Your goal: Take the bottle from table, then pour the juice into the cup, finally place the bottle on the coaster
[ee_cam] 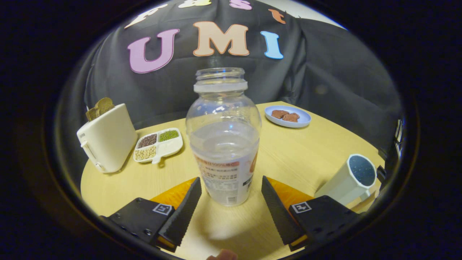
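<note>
- The clear uncapped plastic bottle [223, 144] stands upright on the round wooden table [288, 159], centre frame, with the orange coaster apparently [173, 193] under or behind it.
- The gripper [231, 196] fingers are spread wide either side, gripping nothing, aligned for a side grasp.
- The white cup [352, 180] is at lower right.

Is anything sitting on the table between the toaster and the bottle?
Yes. In the gripper view, a divided dish of beans lies between the toaster and the bottle, nearer the toaster.
</note>
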`<state>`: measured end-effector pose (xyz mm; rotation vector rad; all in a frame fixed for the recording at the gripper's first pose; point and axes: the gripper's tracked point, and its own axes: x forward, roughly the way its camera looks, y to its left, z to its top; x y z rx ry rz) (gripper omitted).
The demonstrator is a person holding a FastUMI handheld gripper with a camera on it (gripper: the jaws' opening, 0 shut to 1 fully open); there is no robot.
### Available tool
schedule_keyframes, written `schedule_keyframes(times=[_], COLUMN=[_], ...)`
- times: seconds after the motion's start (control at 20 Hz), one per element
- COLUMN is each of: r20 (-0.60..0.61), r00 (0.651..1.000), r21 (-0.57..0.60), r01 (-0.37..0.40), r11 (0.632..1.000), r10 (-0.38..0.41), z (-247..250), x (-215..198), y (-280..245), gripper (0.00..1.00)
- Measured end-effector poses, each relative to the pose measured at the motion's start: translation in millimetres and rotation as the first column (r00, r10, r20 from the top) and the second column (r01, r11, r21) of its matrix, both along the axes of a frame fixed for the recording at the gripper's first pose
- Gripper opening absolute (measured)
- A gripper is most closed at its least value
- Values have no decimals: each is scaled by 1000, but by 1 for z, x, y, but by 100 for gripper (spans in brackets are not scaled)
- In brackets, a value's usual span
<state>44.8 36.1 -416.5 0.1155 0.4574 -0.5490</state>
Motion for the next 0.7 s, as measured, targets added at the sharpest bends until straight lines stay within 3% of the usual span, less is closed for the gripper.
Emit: schedule_keyframes(times=[0.45,0.7], r20=[-15,-27], r00=[1000,994], r21=[18,54], r01=[-22,-103], r11=[1000,993], r10=[22,104], z=[8,21], x=[-20,-46], y=[11,36], gripper=[100,100])
